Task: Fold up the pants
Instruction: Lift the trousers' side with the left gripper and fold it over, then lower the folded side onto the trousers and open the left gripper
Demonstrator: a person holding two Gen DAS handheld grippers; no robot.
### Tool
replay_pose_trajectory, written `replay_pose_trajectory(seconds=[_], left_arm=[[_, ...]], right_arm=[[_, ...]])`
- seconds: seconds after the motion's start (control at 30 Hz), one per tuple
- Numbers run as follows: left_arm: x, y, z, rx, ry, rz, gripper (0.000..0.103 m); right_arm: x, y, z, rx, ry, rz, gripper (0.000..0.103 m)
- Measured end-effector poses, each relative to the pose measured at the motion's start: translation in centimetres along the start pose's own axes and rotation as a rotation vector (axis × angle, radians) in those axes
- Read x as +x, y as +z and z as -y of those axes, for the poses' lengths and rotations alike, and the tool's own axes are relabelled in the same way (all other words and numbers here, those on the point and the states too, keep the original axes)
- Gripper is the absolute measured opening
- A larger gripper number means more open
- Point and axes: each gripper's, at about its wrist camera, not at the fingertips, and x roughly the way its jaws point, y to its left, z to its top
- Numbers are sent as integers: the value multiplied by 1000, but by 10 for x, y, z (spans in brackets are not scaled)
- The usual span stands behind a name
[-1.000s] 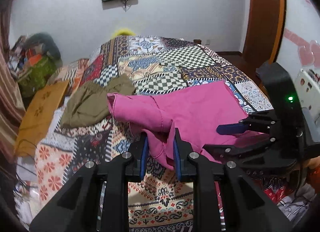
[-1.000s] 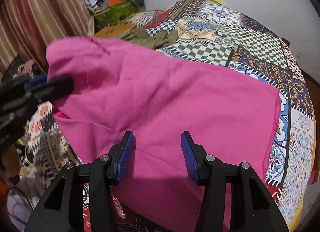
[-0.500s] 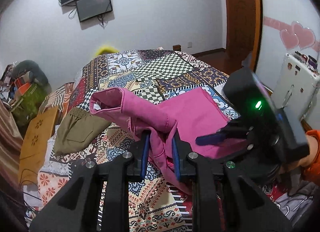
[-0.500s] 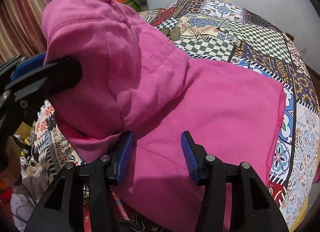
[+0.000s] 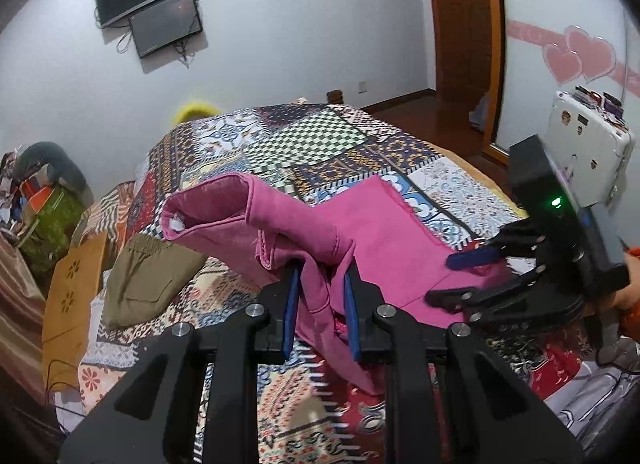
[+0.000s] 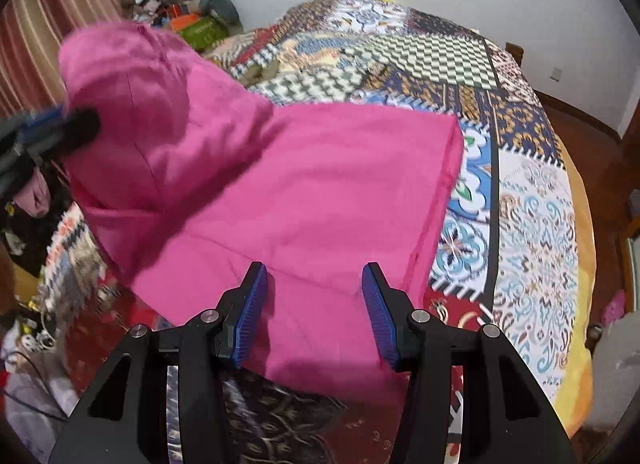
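Left gripper (image 5: pixel 320 288) — jaws pinched on a bunched fold of the pink pants (image 5: pixel 372 248), lifting it off the patchwork bedspread (image 5: pixel 320 140); the open waistband end stands up ahead-left of the jaws. Right gripper (image 6: pixel 316 308) — jaws spread, nothing between the pads, hovering over the flat part of the pants. Olive garment (image 5: pixel 148 284) lies left of the left jaws.

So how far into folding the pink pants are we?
Done: nothing finished that I can see. In hand: the left gripper is clamped on the pink pants, lifting the waist end off the bed. The right gripper is open over the flat part. Left: lay it over, flatten.
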Motion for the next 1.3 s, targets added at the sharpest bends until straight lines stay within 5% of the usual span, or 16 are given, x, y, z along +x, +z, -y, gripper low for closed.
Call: replay_pose_trajectory(seconds=[0.53,1.3], left_arm=[[24,12,38,87,-139,-71,20],[72,19,71,72,-289,-221,20]], right_arm=[[5,-2,12,60,56,19,46],[-50,-2,69,201,-99,149,46]])
